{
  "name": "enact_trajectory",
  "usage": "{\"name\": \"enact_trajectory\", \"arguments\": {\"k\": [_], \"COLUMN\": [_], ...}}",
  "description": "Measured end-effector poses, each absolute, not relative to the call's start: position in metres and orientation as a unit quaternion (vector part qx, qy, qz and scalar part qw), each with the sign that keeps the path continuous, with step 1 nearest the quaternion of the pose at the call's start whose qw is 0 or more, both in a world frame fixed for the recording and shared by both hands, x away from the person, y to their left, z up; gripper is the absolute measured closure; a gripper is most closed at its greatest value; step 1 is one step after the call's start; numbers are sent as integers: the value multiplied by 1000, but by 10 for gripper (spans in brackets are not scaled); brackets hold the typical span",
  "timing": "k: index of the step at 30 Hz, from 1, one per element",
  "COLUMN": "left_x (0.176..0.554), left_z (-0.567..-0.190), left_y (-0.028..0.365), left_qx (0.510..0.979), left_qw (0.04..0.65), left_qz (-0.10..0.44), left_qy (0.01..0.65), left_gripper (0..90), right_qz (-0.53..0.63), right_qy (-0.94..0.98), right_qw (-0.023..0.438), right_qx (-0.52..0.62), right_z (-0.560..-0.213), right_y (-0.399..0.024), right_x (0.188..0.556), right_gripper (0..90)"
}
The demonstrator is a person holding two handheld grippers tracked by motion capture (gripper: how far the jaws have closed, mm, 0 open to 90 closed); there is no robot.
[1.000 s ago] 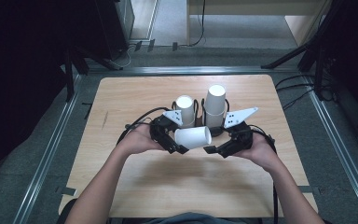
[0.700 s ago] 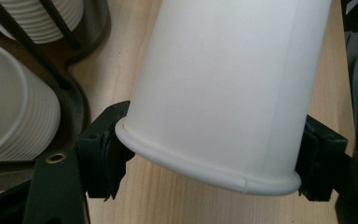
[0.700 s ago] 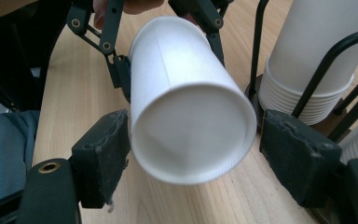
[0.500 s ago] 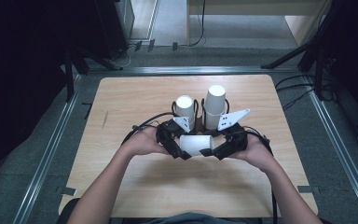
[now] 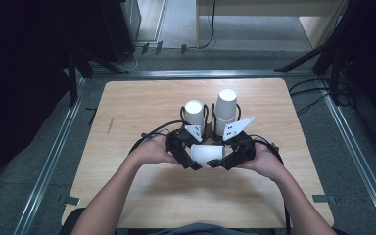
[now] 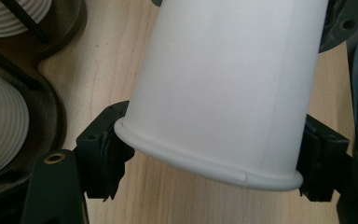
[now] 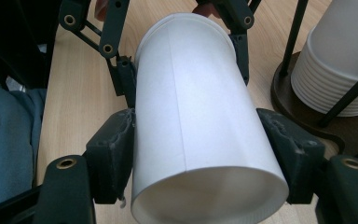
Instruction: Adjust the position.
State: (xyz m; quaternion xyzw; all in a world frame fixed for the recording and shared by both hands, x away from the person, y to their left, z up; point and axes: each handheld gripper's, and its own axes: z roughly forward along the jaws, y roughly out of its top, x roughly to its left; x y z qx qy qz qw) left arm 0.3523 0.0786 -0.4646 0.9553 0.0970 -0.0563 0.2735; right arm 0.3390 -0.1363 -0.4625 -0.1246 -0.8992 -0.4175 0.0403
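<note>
A white paper cup [image 5: 206, 154] lies level just above the wooden table [image 5: 142, 105], held between both grippers. My left gripper [image 5: 192, 159] is shut on its rolled rim end; in the left gripper view both pads [image 6: 103, 154] press the cup [image 6: 223, 88] just behind the lip. My right gripper [image 5: 221, 159] comes from the other side. Its jaws have just been closing, and in the right gripper view they now touch both sides of the cup [image 7: 200, 112] near its base, with the right gripper [image 7: 200, 149] around it. The left gripper [image 6: 212, 158] points at the base.
Two stacks of upturned white cups [image 5: 194, 112] [image 5: 225, 105] stand in a dark wire holder just behind the hands. The right gripper view has one stack [image 7: 335, 60] at its right. Metal rails [image 5: 54, 156] border the table, with dark floor beyond.
Both hands drew closer together and slightly toward the person. The cup went from tilted to level. The right gripper's jaws came around the cup's base end and closed onto it.
</note>
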Motion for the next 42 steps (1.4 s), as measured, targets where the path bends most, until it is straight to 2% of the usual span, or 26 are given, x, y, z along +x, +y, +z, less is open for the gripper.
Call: {"name": "enact_trajectory", "arguments": {"k": [19, 22, 25, 30, 42], "left_x": [352, 353, 355, 355, 352], "left_z": [-463, -462, -459, -456, -452], "left_y": [82, 83, 86, 87, 98], "left_qx": [953, 949, 937, 931, 902], "left_qw": [280, 292, 320, 334, 395], "left_qz": [-57, -63, -73, -58, -51], "left_qy": [96, 101, 118, 136, 165], "left_gripper": [231, 214, 152, 84, 86], "right_qz": [-411, -416, -426, -441, -475], "right_qy": [-902, -900, -896, -887, -869], "right_qw": [41, 33, 29, 24, 20], "right_qx": [-125, -122, -126, -134, -139], "right_z": [-460, -458, -456, -452, -444], "right_y": [-134, -135, -137, -144, -156], "right_x": [337, 337, 337, 340, 341], "right_gripper": [336, 335, 334, 333, 332]}}
